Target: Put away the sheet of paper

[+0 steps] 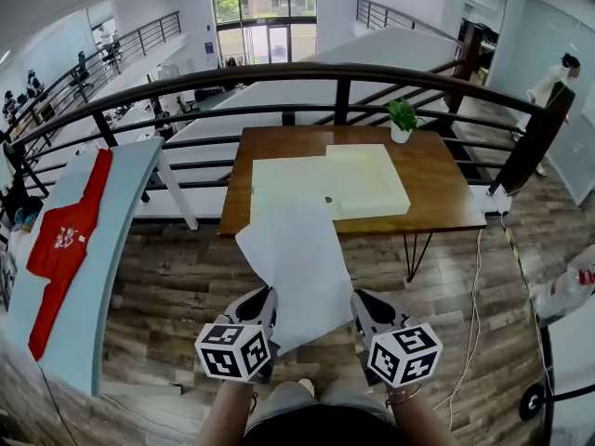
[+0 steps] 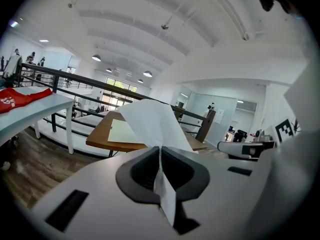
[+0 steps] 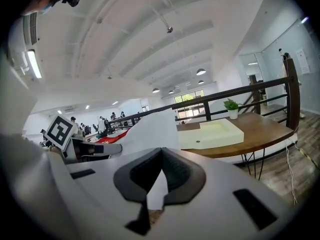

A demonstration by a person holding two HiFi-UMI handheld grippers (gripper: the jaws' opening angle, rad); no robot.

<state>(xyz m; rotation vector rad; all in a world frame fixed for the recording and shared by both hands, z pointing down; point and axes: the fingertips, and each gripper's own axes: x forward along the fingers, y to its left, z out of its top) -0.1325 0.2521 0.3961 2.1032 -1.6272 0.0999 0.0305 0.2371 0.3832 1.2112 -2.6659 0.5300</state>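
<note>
A white sheet of paper hangs in the air in front of me, above the wood floor, short of the brown table. My left gripper is shut on its near left corner; the left gripper view shows the sheet of paper pinched between the dark pads. My right gripper is shut on the near right corner, and the right gripper view shows the sheet of paper running up from the closed jaws. A pale yellow-green shallow tray lies on the table beyond the sheet.
A small potted plant stands at the table's far right. A dark metal railing runs behind the table. At the left is a pale blue table with a red shirt on it. Cables trail on the floor at the right.
</note>
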